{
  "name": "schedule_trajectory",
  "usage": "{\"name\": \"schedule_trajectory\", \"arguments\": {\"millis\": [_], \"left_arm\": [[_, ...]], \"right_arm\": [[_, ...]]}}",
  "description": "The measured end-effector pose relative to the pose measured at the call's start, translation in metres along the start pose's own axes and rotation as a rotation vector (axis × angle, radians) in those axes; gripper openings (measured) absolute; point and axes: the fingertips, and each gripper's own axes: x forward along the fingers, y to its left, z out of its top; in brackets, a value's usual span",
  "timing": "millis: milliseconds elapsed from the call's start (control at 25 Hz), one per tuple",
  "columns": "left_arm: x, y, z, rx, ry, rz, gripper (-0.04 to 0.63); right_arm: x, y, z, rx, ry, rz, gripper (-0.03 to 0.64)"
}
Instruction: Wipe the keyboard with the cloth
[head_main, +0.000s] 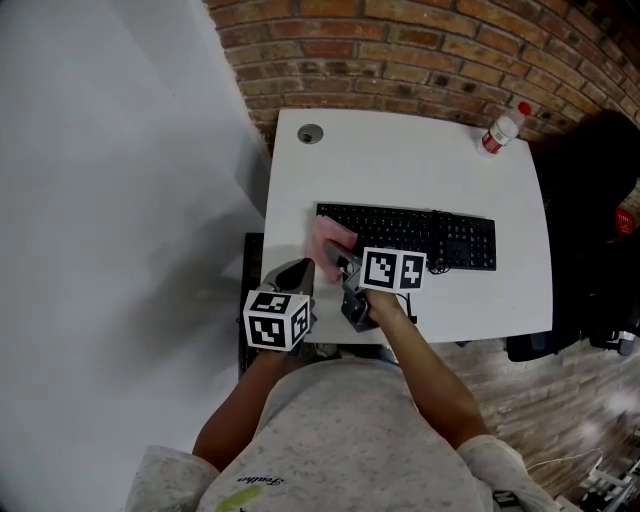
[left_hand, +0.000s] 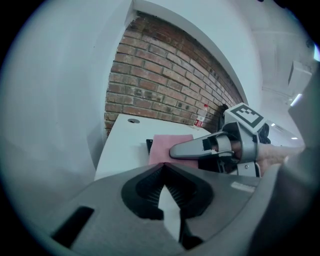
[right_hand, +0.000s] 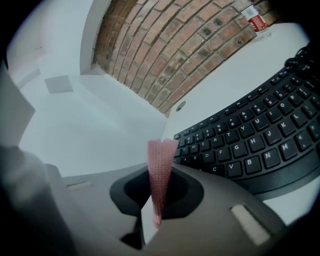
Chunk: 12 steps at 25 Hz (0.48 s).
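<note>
A black keyboard (head_main: 410, 237) lies across the middle of the white desk (head_main: 400, 160). My right gripper (head_main: 335, 258) is shut on a pink cloth (head_main: 330, 238), which hangs over the keyboard's left end. In the right gripper view the cloth (right_hand: 159, 175) is pinched edge-on between the jaws, with the keyboard (right_hand: 250, 150) to the right. My left gripper (head_main: 298, 273) hovers at the desk's front left edge, shut and holding nothing. The left gripper view shows the pink cloth (left_hand: 167, 148) and the right gripper's fingers (left_hand: 192, 149) ahead.
A small bottle with a red cap (head_main: 503, 129) stands at the desk's back right corner. A round cable grommet (head_main: 310, 133) sits at the back left. A brick wall (head_main: 420, 50) runs behind the desk. A dark chair (head_main: 590, 230) is to the right.
</note>
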Motion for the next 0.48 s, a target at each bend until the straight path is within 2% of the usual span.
{"name": "schedule_trajectory", "arguments": {"millis": [480], "left_arm": [[0.023, -0.029, 0.008, 0.036, -0.003, -0.041, -0.005]], "right_arm": [[-0.026, -0.023, 0.01, -0.015, -0.02, -0.03, 0.025]]}}
